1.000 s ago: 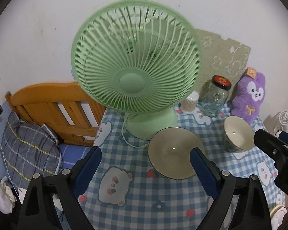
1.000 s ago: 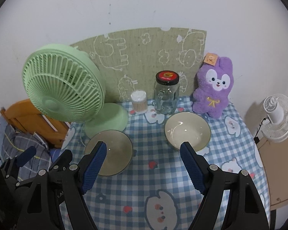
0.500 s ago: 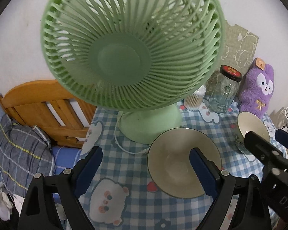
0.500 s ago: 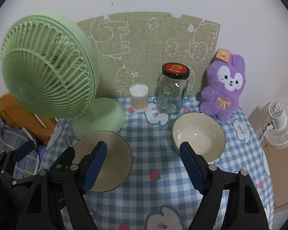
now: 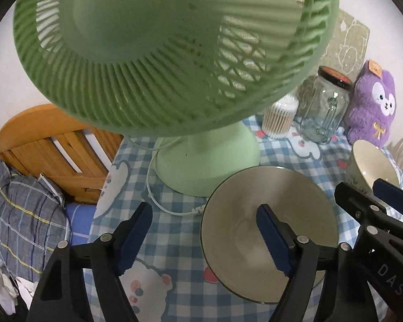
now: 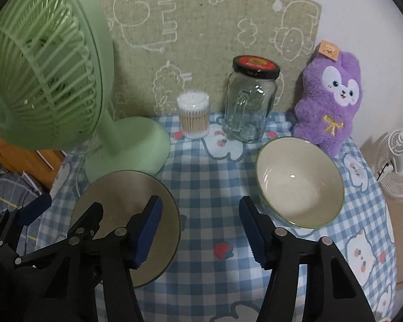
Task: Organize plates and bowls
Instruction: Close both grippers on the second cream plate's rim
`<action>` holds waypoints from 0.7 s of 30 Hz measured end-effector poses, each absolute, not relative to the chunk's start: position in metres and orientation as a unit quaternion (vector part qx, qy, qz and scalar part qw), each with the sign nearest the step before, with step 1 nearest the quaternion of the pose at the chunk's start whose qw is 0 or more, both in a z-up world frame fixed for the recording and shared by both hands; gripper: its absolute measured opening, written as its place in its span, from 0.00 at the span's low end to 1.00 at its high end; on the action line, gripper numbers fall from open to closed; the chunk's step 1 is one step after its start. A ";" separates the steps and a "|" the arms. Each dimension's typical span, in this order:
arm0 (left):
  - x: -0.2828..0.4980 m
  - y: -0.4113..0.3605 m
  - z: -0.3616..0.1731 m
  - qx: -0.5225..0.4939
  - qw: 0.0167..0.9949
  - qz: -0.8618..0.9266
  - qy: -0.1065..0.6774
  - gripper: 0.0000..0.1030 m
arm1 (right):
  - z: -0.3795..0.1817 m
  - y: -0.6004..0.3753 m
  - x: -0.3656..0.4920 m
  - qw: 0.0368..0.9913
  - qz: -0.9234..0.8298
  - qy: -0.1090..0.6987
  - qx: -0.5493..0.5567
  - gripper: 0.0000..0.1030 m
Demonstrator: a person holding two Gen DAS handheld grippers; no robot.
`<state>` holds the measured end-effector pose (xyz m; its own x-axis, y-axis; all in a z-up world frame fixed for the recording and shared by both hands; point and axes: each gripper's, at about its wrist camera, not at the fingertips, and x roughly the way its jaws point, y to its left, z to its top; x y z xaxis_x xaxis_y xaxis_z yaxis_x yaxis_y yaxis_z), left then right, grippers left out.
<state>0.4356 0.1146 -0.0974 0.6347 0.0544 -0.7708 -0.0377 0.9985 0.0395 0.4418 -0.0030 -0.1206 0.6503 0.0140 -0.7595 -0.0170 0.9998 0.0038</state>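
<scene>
A shallow cream plate (image 5: 241,196) (image 6: 121,193) lies on the checked tablecloth in front of the fan's base. A deeper cream bowl (image 6: 299,182) (image 5: 373,161) stands to its right, before the plush toy. My left gripper (image 5: 204,237) (image 6: 61,214) hovers over the plate's left rim, its right finger above the plate's inside. Its jaws are closing, and the pads press on nothing. My right gripper (image 6: 200,232) (image 5: 376,196) hangs over the cloth between plate and bowl. Its jaws are closing too, with only tablecloth between them.
A green desk fan (image 5: 174,53) (image 6: 40,75) looms close at the left, its cord (image 5: 153,187) trailing beside the plate. A glass jar (image 6: 251,99), a cotton swab tub (image 6: 193,115) and a purple plush (image 6: 330,99) line the back. A wooden headboard (image 5: 53,145) and pillow lie beyond the table's left edge.
Both grippers have sunk towards the table and come nearer to the plate and bowl. Both pairs of jaws have narrowed. The fan now fills the top of the left wrist view.
</scene>
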 end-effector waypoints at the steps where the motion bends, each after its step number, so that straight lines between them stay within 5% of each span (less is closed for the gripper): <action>1: 0.437 0.115 -0.100 0.010 0.903 0.026 0.429 0.74 | -0.124 -0.003 0.443 0.907 0.009 0.421 -0.001 0.58; 21: 0.446 0.115 -0.129 0.001 0.885 0.005 0.466 0.19 | -0.152 0.014 0.453 0.894 0.036 0.446 -0.001 0.14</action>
